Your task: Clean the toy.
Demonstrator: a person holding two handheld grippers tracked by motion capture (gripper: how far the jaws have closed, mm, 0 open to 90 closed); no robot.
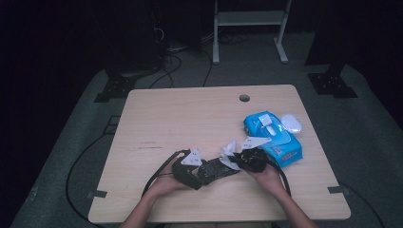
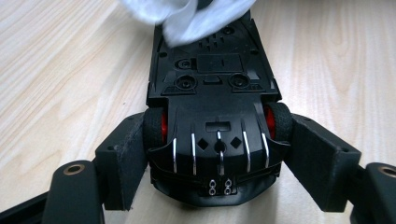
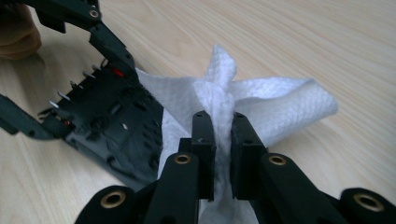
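Note:
A black toy car [image 2: 215, 116] with red wheel hubs lies upside down on the wooden table [image 1: 190, 114], underside showing. My left gripper [image 2: 215, 156] is shut on its tail end, one pad against each rear wheel. In the high view the left gripper [image 1: 191, 172] sits at the front middle with the car [image 1: 216, 168] reaching right from it. My right gripper [image 3: 223, 140] is shut on a bunched white wipe [image 3: 261, 100]. The wipe [image 2: 187, 16] rests on the far end of the car's underside. The right gripper [image 1: 243, 160] stands just right of the car.
A blue pack of wipes [image 1: 280, 142] lies on the table just right of the right gripper, with a white oval object [image 1: 291, 122] behind it. A cable hole [image 1: 244, 98] sits near the table's far edge. A white frame [image 1: 249, 19] stands on the floor beyond.

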